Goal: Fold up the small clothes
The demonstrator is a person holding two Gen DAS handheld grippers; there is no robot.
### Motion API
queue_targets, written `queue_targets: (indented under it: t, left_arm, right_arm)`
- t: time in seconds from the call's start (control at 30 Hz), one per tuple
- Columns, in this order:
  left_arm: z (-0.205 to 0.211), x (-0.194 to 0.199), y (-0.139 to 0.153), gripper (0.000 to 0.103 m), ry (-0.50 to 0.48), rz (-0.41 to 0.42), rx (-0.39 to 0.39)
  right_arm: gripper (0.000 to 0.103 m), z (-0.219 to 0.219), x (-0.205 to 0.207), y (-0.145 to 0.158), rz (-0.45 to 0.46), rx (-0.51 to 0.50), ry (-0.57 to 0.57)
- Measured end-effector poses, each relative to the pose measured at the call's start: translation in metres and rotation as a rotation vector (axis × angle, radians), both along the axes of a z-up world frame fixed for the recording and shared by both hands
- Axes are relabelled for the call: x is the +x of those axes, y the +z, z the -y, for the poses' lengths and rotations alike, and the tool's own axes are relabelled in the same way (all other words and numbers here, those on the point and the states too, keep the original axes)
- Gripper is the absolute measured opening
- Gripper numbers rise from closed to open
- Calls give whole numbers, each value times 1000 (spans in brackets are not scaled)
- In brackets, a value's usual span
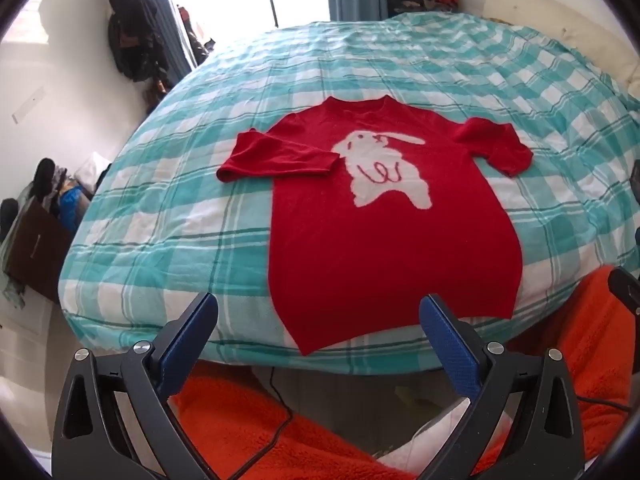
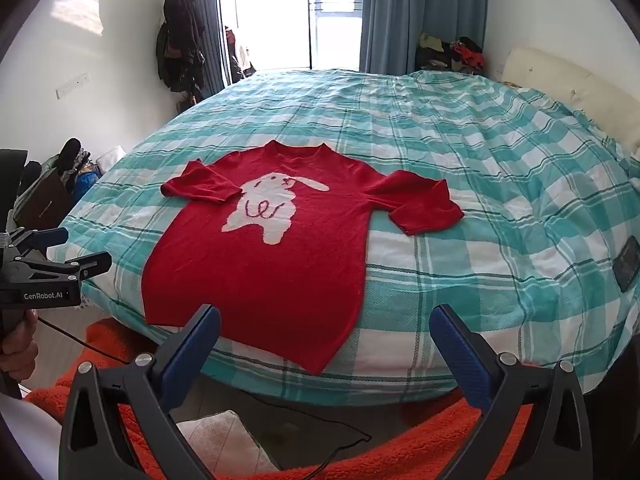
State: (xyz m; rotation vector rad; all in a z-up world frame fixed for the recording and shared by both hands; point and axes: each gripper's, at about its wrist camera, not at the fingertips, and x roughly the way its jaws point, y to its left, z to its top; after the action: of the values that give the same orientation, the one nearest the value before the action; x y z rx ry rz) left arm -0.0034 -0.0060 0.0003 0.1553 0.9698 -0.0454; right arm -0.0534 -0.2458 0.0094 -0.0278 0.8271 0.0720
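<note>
A small red sweater (image 1: 384,248) with a white rabbit on its chest lies face up on the bed, its hem hanging over the near edge. Its short sleeves are spread out, the left one folded in toward the chest. In the right wrist view the same sweater (image 2: 264,264) lies left of centre. My left gripper (image 1: 318,312) hovers open over the hem, with nothing between its blue pads. My right gripper (image 2: 325,322) is open too, above the hem's right corner, empty. The left gripper (image 2: 72,256) also shows at the left edge of the right wrist view, held by a hand.
The bed (image 2: 480,184) has a teal and white checked cover. A dark flat object (image 2: 628,264) lies at its right side. An orange fluffy fabric (image 1: 248,412) and a black cable (image 2: 328,432) are below the near edge. Clutter (image 1: 36,216) stands by the left wall.
</note>
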Motion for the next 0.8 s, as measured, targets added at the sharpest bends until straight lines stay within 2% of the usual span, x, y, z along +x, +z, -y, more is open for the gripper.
queue_targets:
  t: [0.1, 0.17, 0.3, 0.8]
  left_arm:
    - [1, -1, 0, 101, -5, -3, -4]
    - [3, -2, -1, 101, -10, -6, -3]
    - [8, -3, -2, 101, -20, -13, 0]
    - [8, -6, -8, 101, -29, -30, 6]
  right_arm:
    - [103, 1, -1, 0, 1, -19, 13]
    - [103, -16, -2, 0, -1, -73, 35]
    - [103, -10, -7, 2, 1, -29, 57]
    - [103, -19, -9, -4, -6, -45, 70]
